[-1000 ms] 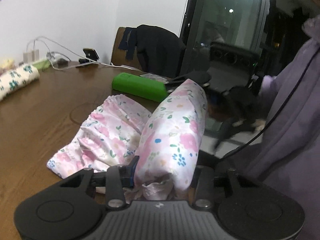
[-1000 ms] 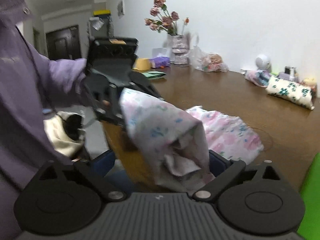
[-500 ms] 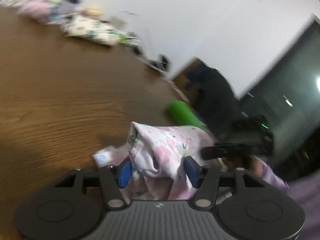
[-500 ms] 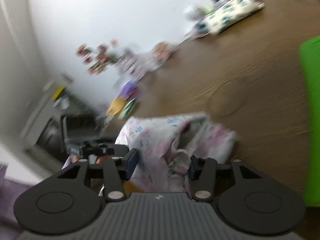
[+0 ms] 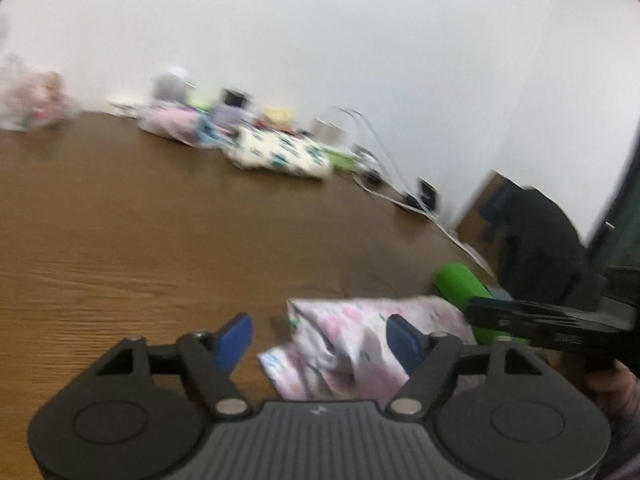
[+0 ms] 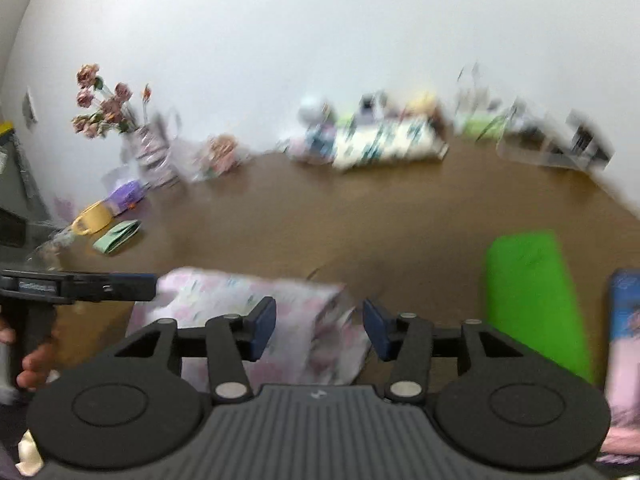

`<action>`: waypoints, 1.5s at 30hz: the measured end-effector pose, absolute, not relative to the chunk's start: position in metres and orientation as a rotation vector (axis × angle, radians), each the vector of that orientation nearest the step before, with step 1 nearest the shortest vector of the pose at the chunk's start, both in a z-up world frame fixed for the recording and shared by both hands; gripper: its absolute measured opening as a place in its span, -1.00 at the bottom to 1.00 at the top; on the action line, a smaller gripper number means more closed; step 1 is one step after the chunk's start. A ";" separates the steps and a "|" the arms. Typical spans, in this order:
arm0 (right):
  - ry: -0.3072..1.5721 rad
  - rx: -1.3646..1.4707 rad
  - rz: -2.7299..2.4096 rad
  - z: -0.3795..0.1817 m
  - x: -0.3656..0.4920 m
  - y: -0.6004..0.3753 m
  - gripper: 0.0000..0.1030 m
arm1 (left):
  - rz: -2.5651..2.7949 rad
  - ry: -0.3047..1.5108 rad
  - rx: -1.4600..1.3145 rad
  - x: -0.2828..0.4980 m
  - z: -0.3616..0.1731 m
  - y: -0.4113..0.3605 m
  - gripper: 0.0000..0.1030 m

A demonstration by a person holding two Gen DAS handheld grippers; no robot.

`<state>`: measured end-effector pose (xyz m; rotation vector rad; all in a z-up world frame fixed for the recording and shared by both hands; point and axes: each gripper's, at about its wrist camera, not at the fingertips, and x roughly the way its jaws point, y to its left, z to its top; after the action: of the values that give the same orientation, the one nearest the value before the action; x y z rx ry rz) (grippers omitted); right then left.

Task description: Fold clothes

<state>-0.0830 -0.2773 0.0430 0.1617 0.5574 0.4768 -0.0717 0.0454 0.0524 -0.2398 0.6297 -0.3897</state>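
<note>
Floral cloth (image 5: 360, 344) lies bunched on the brown table (image 5: 140, 240) right at the near edge, a pink-and-white garment with small blue and green flowers, creased and partly doubled over on itself. My left gripper (image 5: 320, 338) is opening around it: the blue pads stand wide, the left one over bare wood and clear of the cloth, the right one against the fabric's upper fold without pinching it, so nothing is clamped there. From my right gripper (image 6: 319, 330) the same garment (image 6: 256, 304) sits low and to the left; its jaws stand part way apart, the left pad over the cloth and the right pad just past its ragged corner, and I see no squeeze on the fabric, though the blur makes the contact hard to judge. Each camera catches the other tool's black finger lying level across the side of the frame. A bright green object (image 6: 532, 300) rests on the table just right of the garment. Far across the wood, a white bundle with dark flowers (image 5: 280, 156) lies near the wall among blurred clutter, and a vase of dried roses (image 6: 108, 108) stands at the far left.
</note>
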 end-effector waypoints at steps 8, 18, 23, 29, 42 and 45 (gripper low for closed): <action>0.651 0.155 0.520 0.019 -0.055 -0.230 -0.20 | -0.290 0.737 -0.207 -0.059 0.025 0.011 0.11; 0.651 0.203 0.412 0.029 -0.068 -0.252 0.48 | -0.300 0.742 -0.294 -0.066 0.028 0.026 0.65; 0.701 0.278 0.441 0.014 -0.060 -0.252 0.46 | -0.318 0.764 -0.352 -0.060 0.021 0.025 0.67; 0.713 0.326 0.497 0.004 -0.057 -0.249 -0.02 | -0.364 0.770 -0.418 -0.054 0.018 0.029 0.37; 0.664 0.297 0.483 0.018 -0.069 -0.252 0.44 | -0.319 0.764 -0.437 -0.057 0.024 0.043 0.48; 0.680 0.294 0.470 0.018 -0.069 -0.254 0.48 | -0.314 0.773 -0.397 -0.059 0.024 0.038 0.50</action>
<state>-0.0689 -0.2536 0.0176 0.2936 0.6797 0.4703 -0.0586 0.0377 0.0240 -0.3973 0.7734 -0.3142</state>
